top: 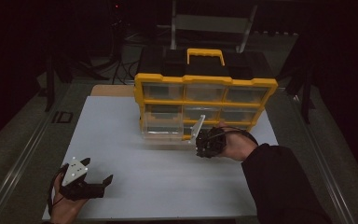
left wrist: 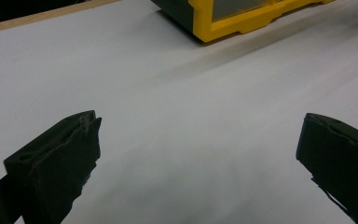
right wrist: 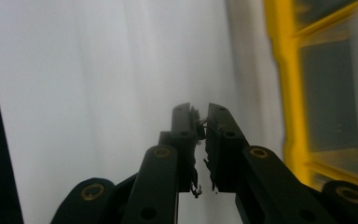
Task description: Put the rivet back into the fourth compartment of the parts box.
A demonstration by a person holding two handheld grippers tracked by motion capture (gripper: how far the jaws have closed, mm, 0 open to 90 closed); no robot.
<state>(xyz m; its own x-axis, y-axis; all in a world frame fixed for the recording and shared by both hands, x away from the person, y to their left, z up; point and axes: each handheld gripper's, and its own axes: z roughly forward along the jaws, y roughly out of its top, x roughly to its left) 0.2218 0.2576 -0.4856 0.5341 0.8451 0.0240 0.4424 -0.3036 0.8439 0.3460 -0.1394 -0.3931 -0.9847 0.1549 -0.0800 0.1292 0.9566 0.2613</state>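
Observation:
A yellow and black organizer case (top: 205,84) stands upright on the white table (top: 135,163), with rows of clear drawers in its front. The lower-left clear drawer (top: 164,128) is pulled partway out toward me. My right gripper (top: 199,144) sits just right of that drawer's front corner, beside a clear upright edge (top: 198,126). In the right gripper view its jaws (right wrist: 202,122) are pressed together with nothing visible between them, and the yellow frame (right wrist: 286,88) runs along the right. My left gripper (top: 98,175) rests near the table's front left, open and empty (left wrist: 200,126).
The case's yellow handle (top: 205,52) points away from me. Dark equipment and cables lie beyond the table's far edge. A metal rail (top: 18,158) runs along the left side. In the left gripper view the case's bottom corner (left wrist: 209,28) stands ahead on the table.

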